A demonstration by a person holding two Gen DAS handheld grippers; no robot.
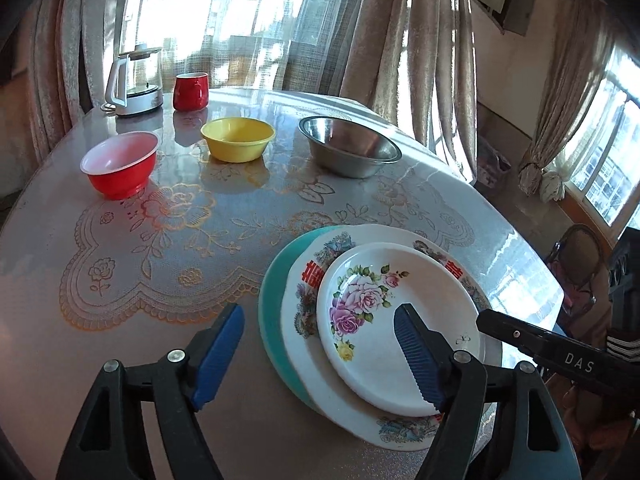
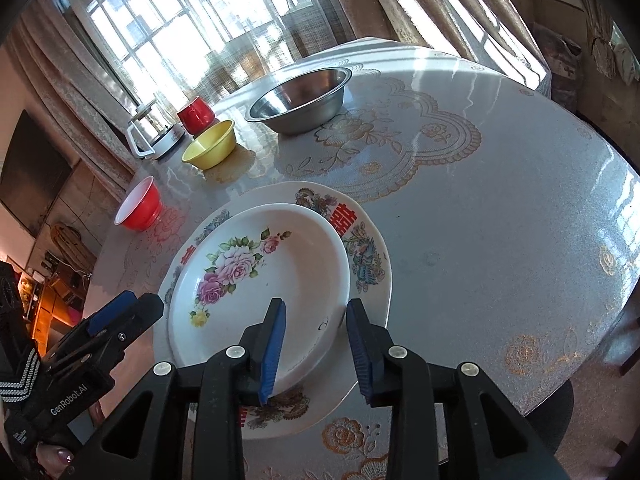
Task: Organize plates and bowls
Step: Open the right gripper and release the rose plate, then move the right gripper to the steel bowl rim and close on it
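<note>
Three plates are stacked near the table's front edge: a teal plate (image 1: 269,320) at the bottom, a white plate with red characters (image 1: 301,312) (image 2: 360,240) on it, and a rose-patterned plate (image 1: 360,300) (image 2: 256,272) on top. My left gripper (image 1: 320,308) (image 2: 120,312) stands wide open over the stack's left side, one finger above the rose plate, touching nothing. My right gripper (image 2: 316,304) (image 1: 500,324) straddles the rose plate's near-right rim, and its pads stand apart from the rim. A red bowl (image 1: 120,164), a yellow bowl (image 1: 238,138) and a steel bowl (image 1: 348,148) sit in a row farther back.
A glass kettle (image 1: 136,80) and a red mug (image 1: 191,90) stand at the table's far edge by the curtained window. The round table (image 1: 120,280) has a glossy lace-patterned cover. A wooden chair (image 1: 576,264) stands beyond the right edge.
</note>
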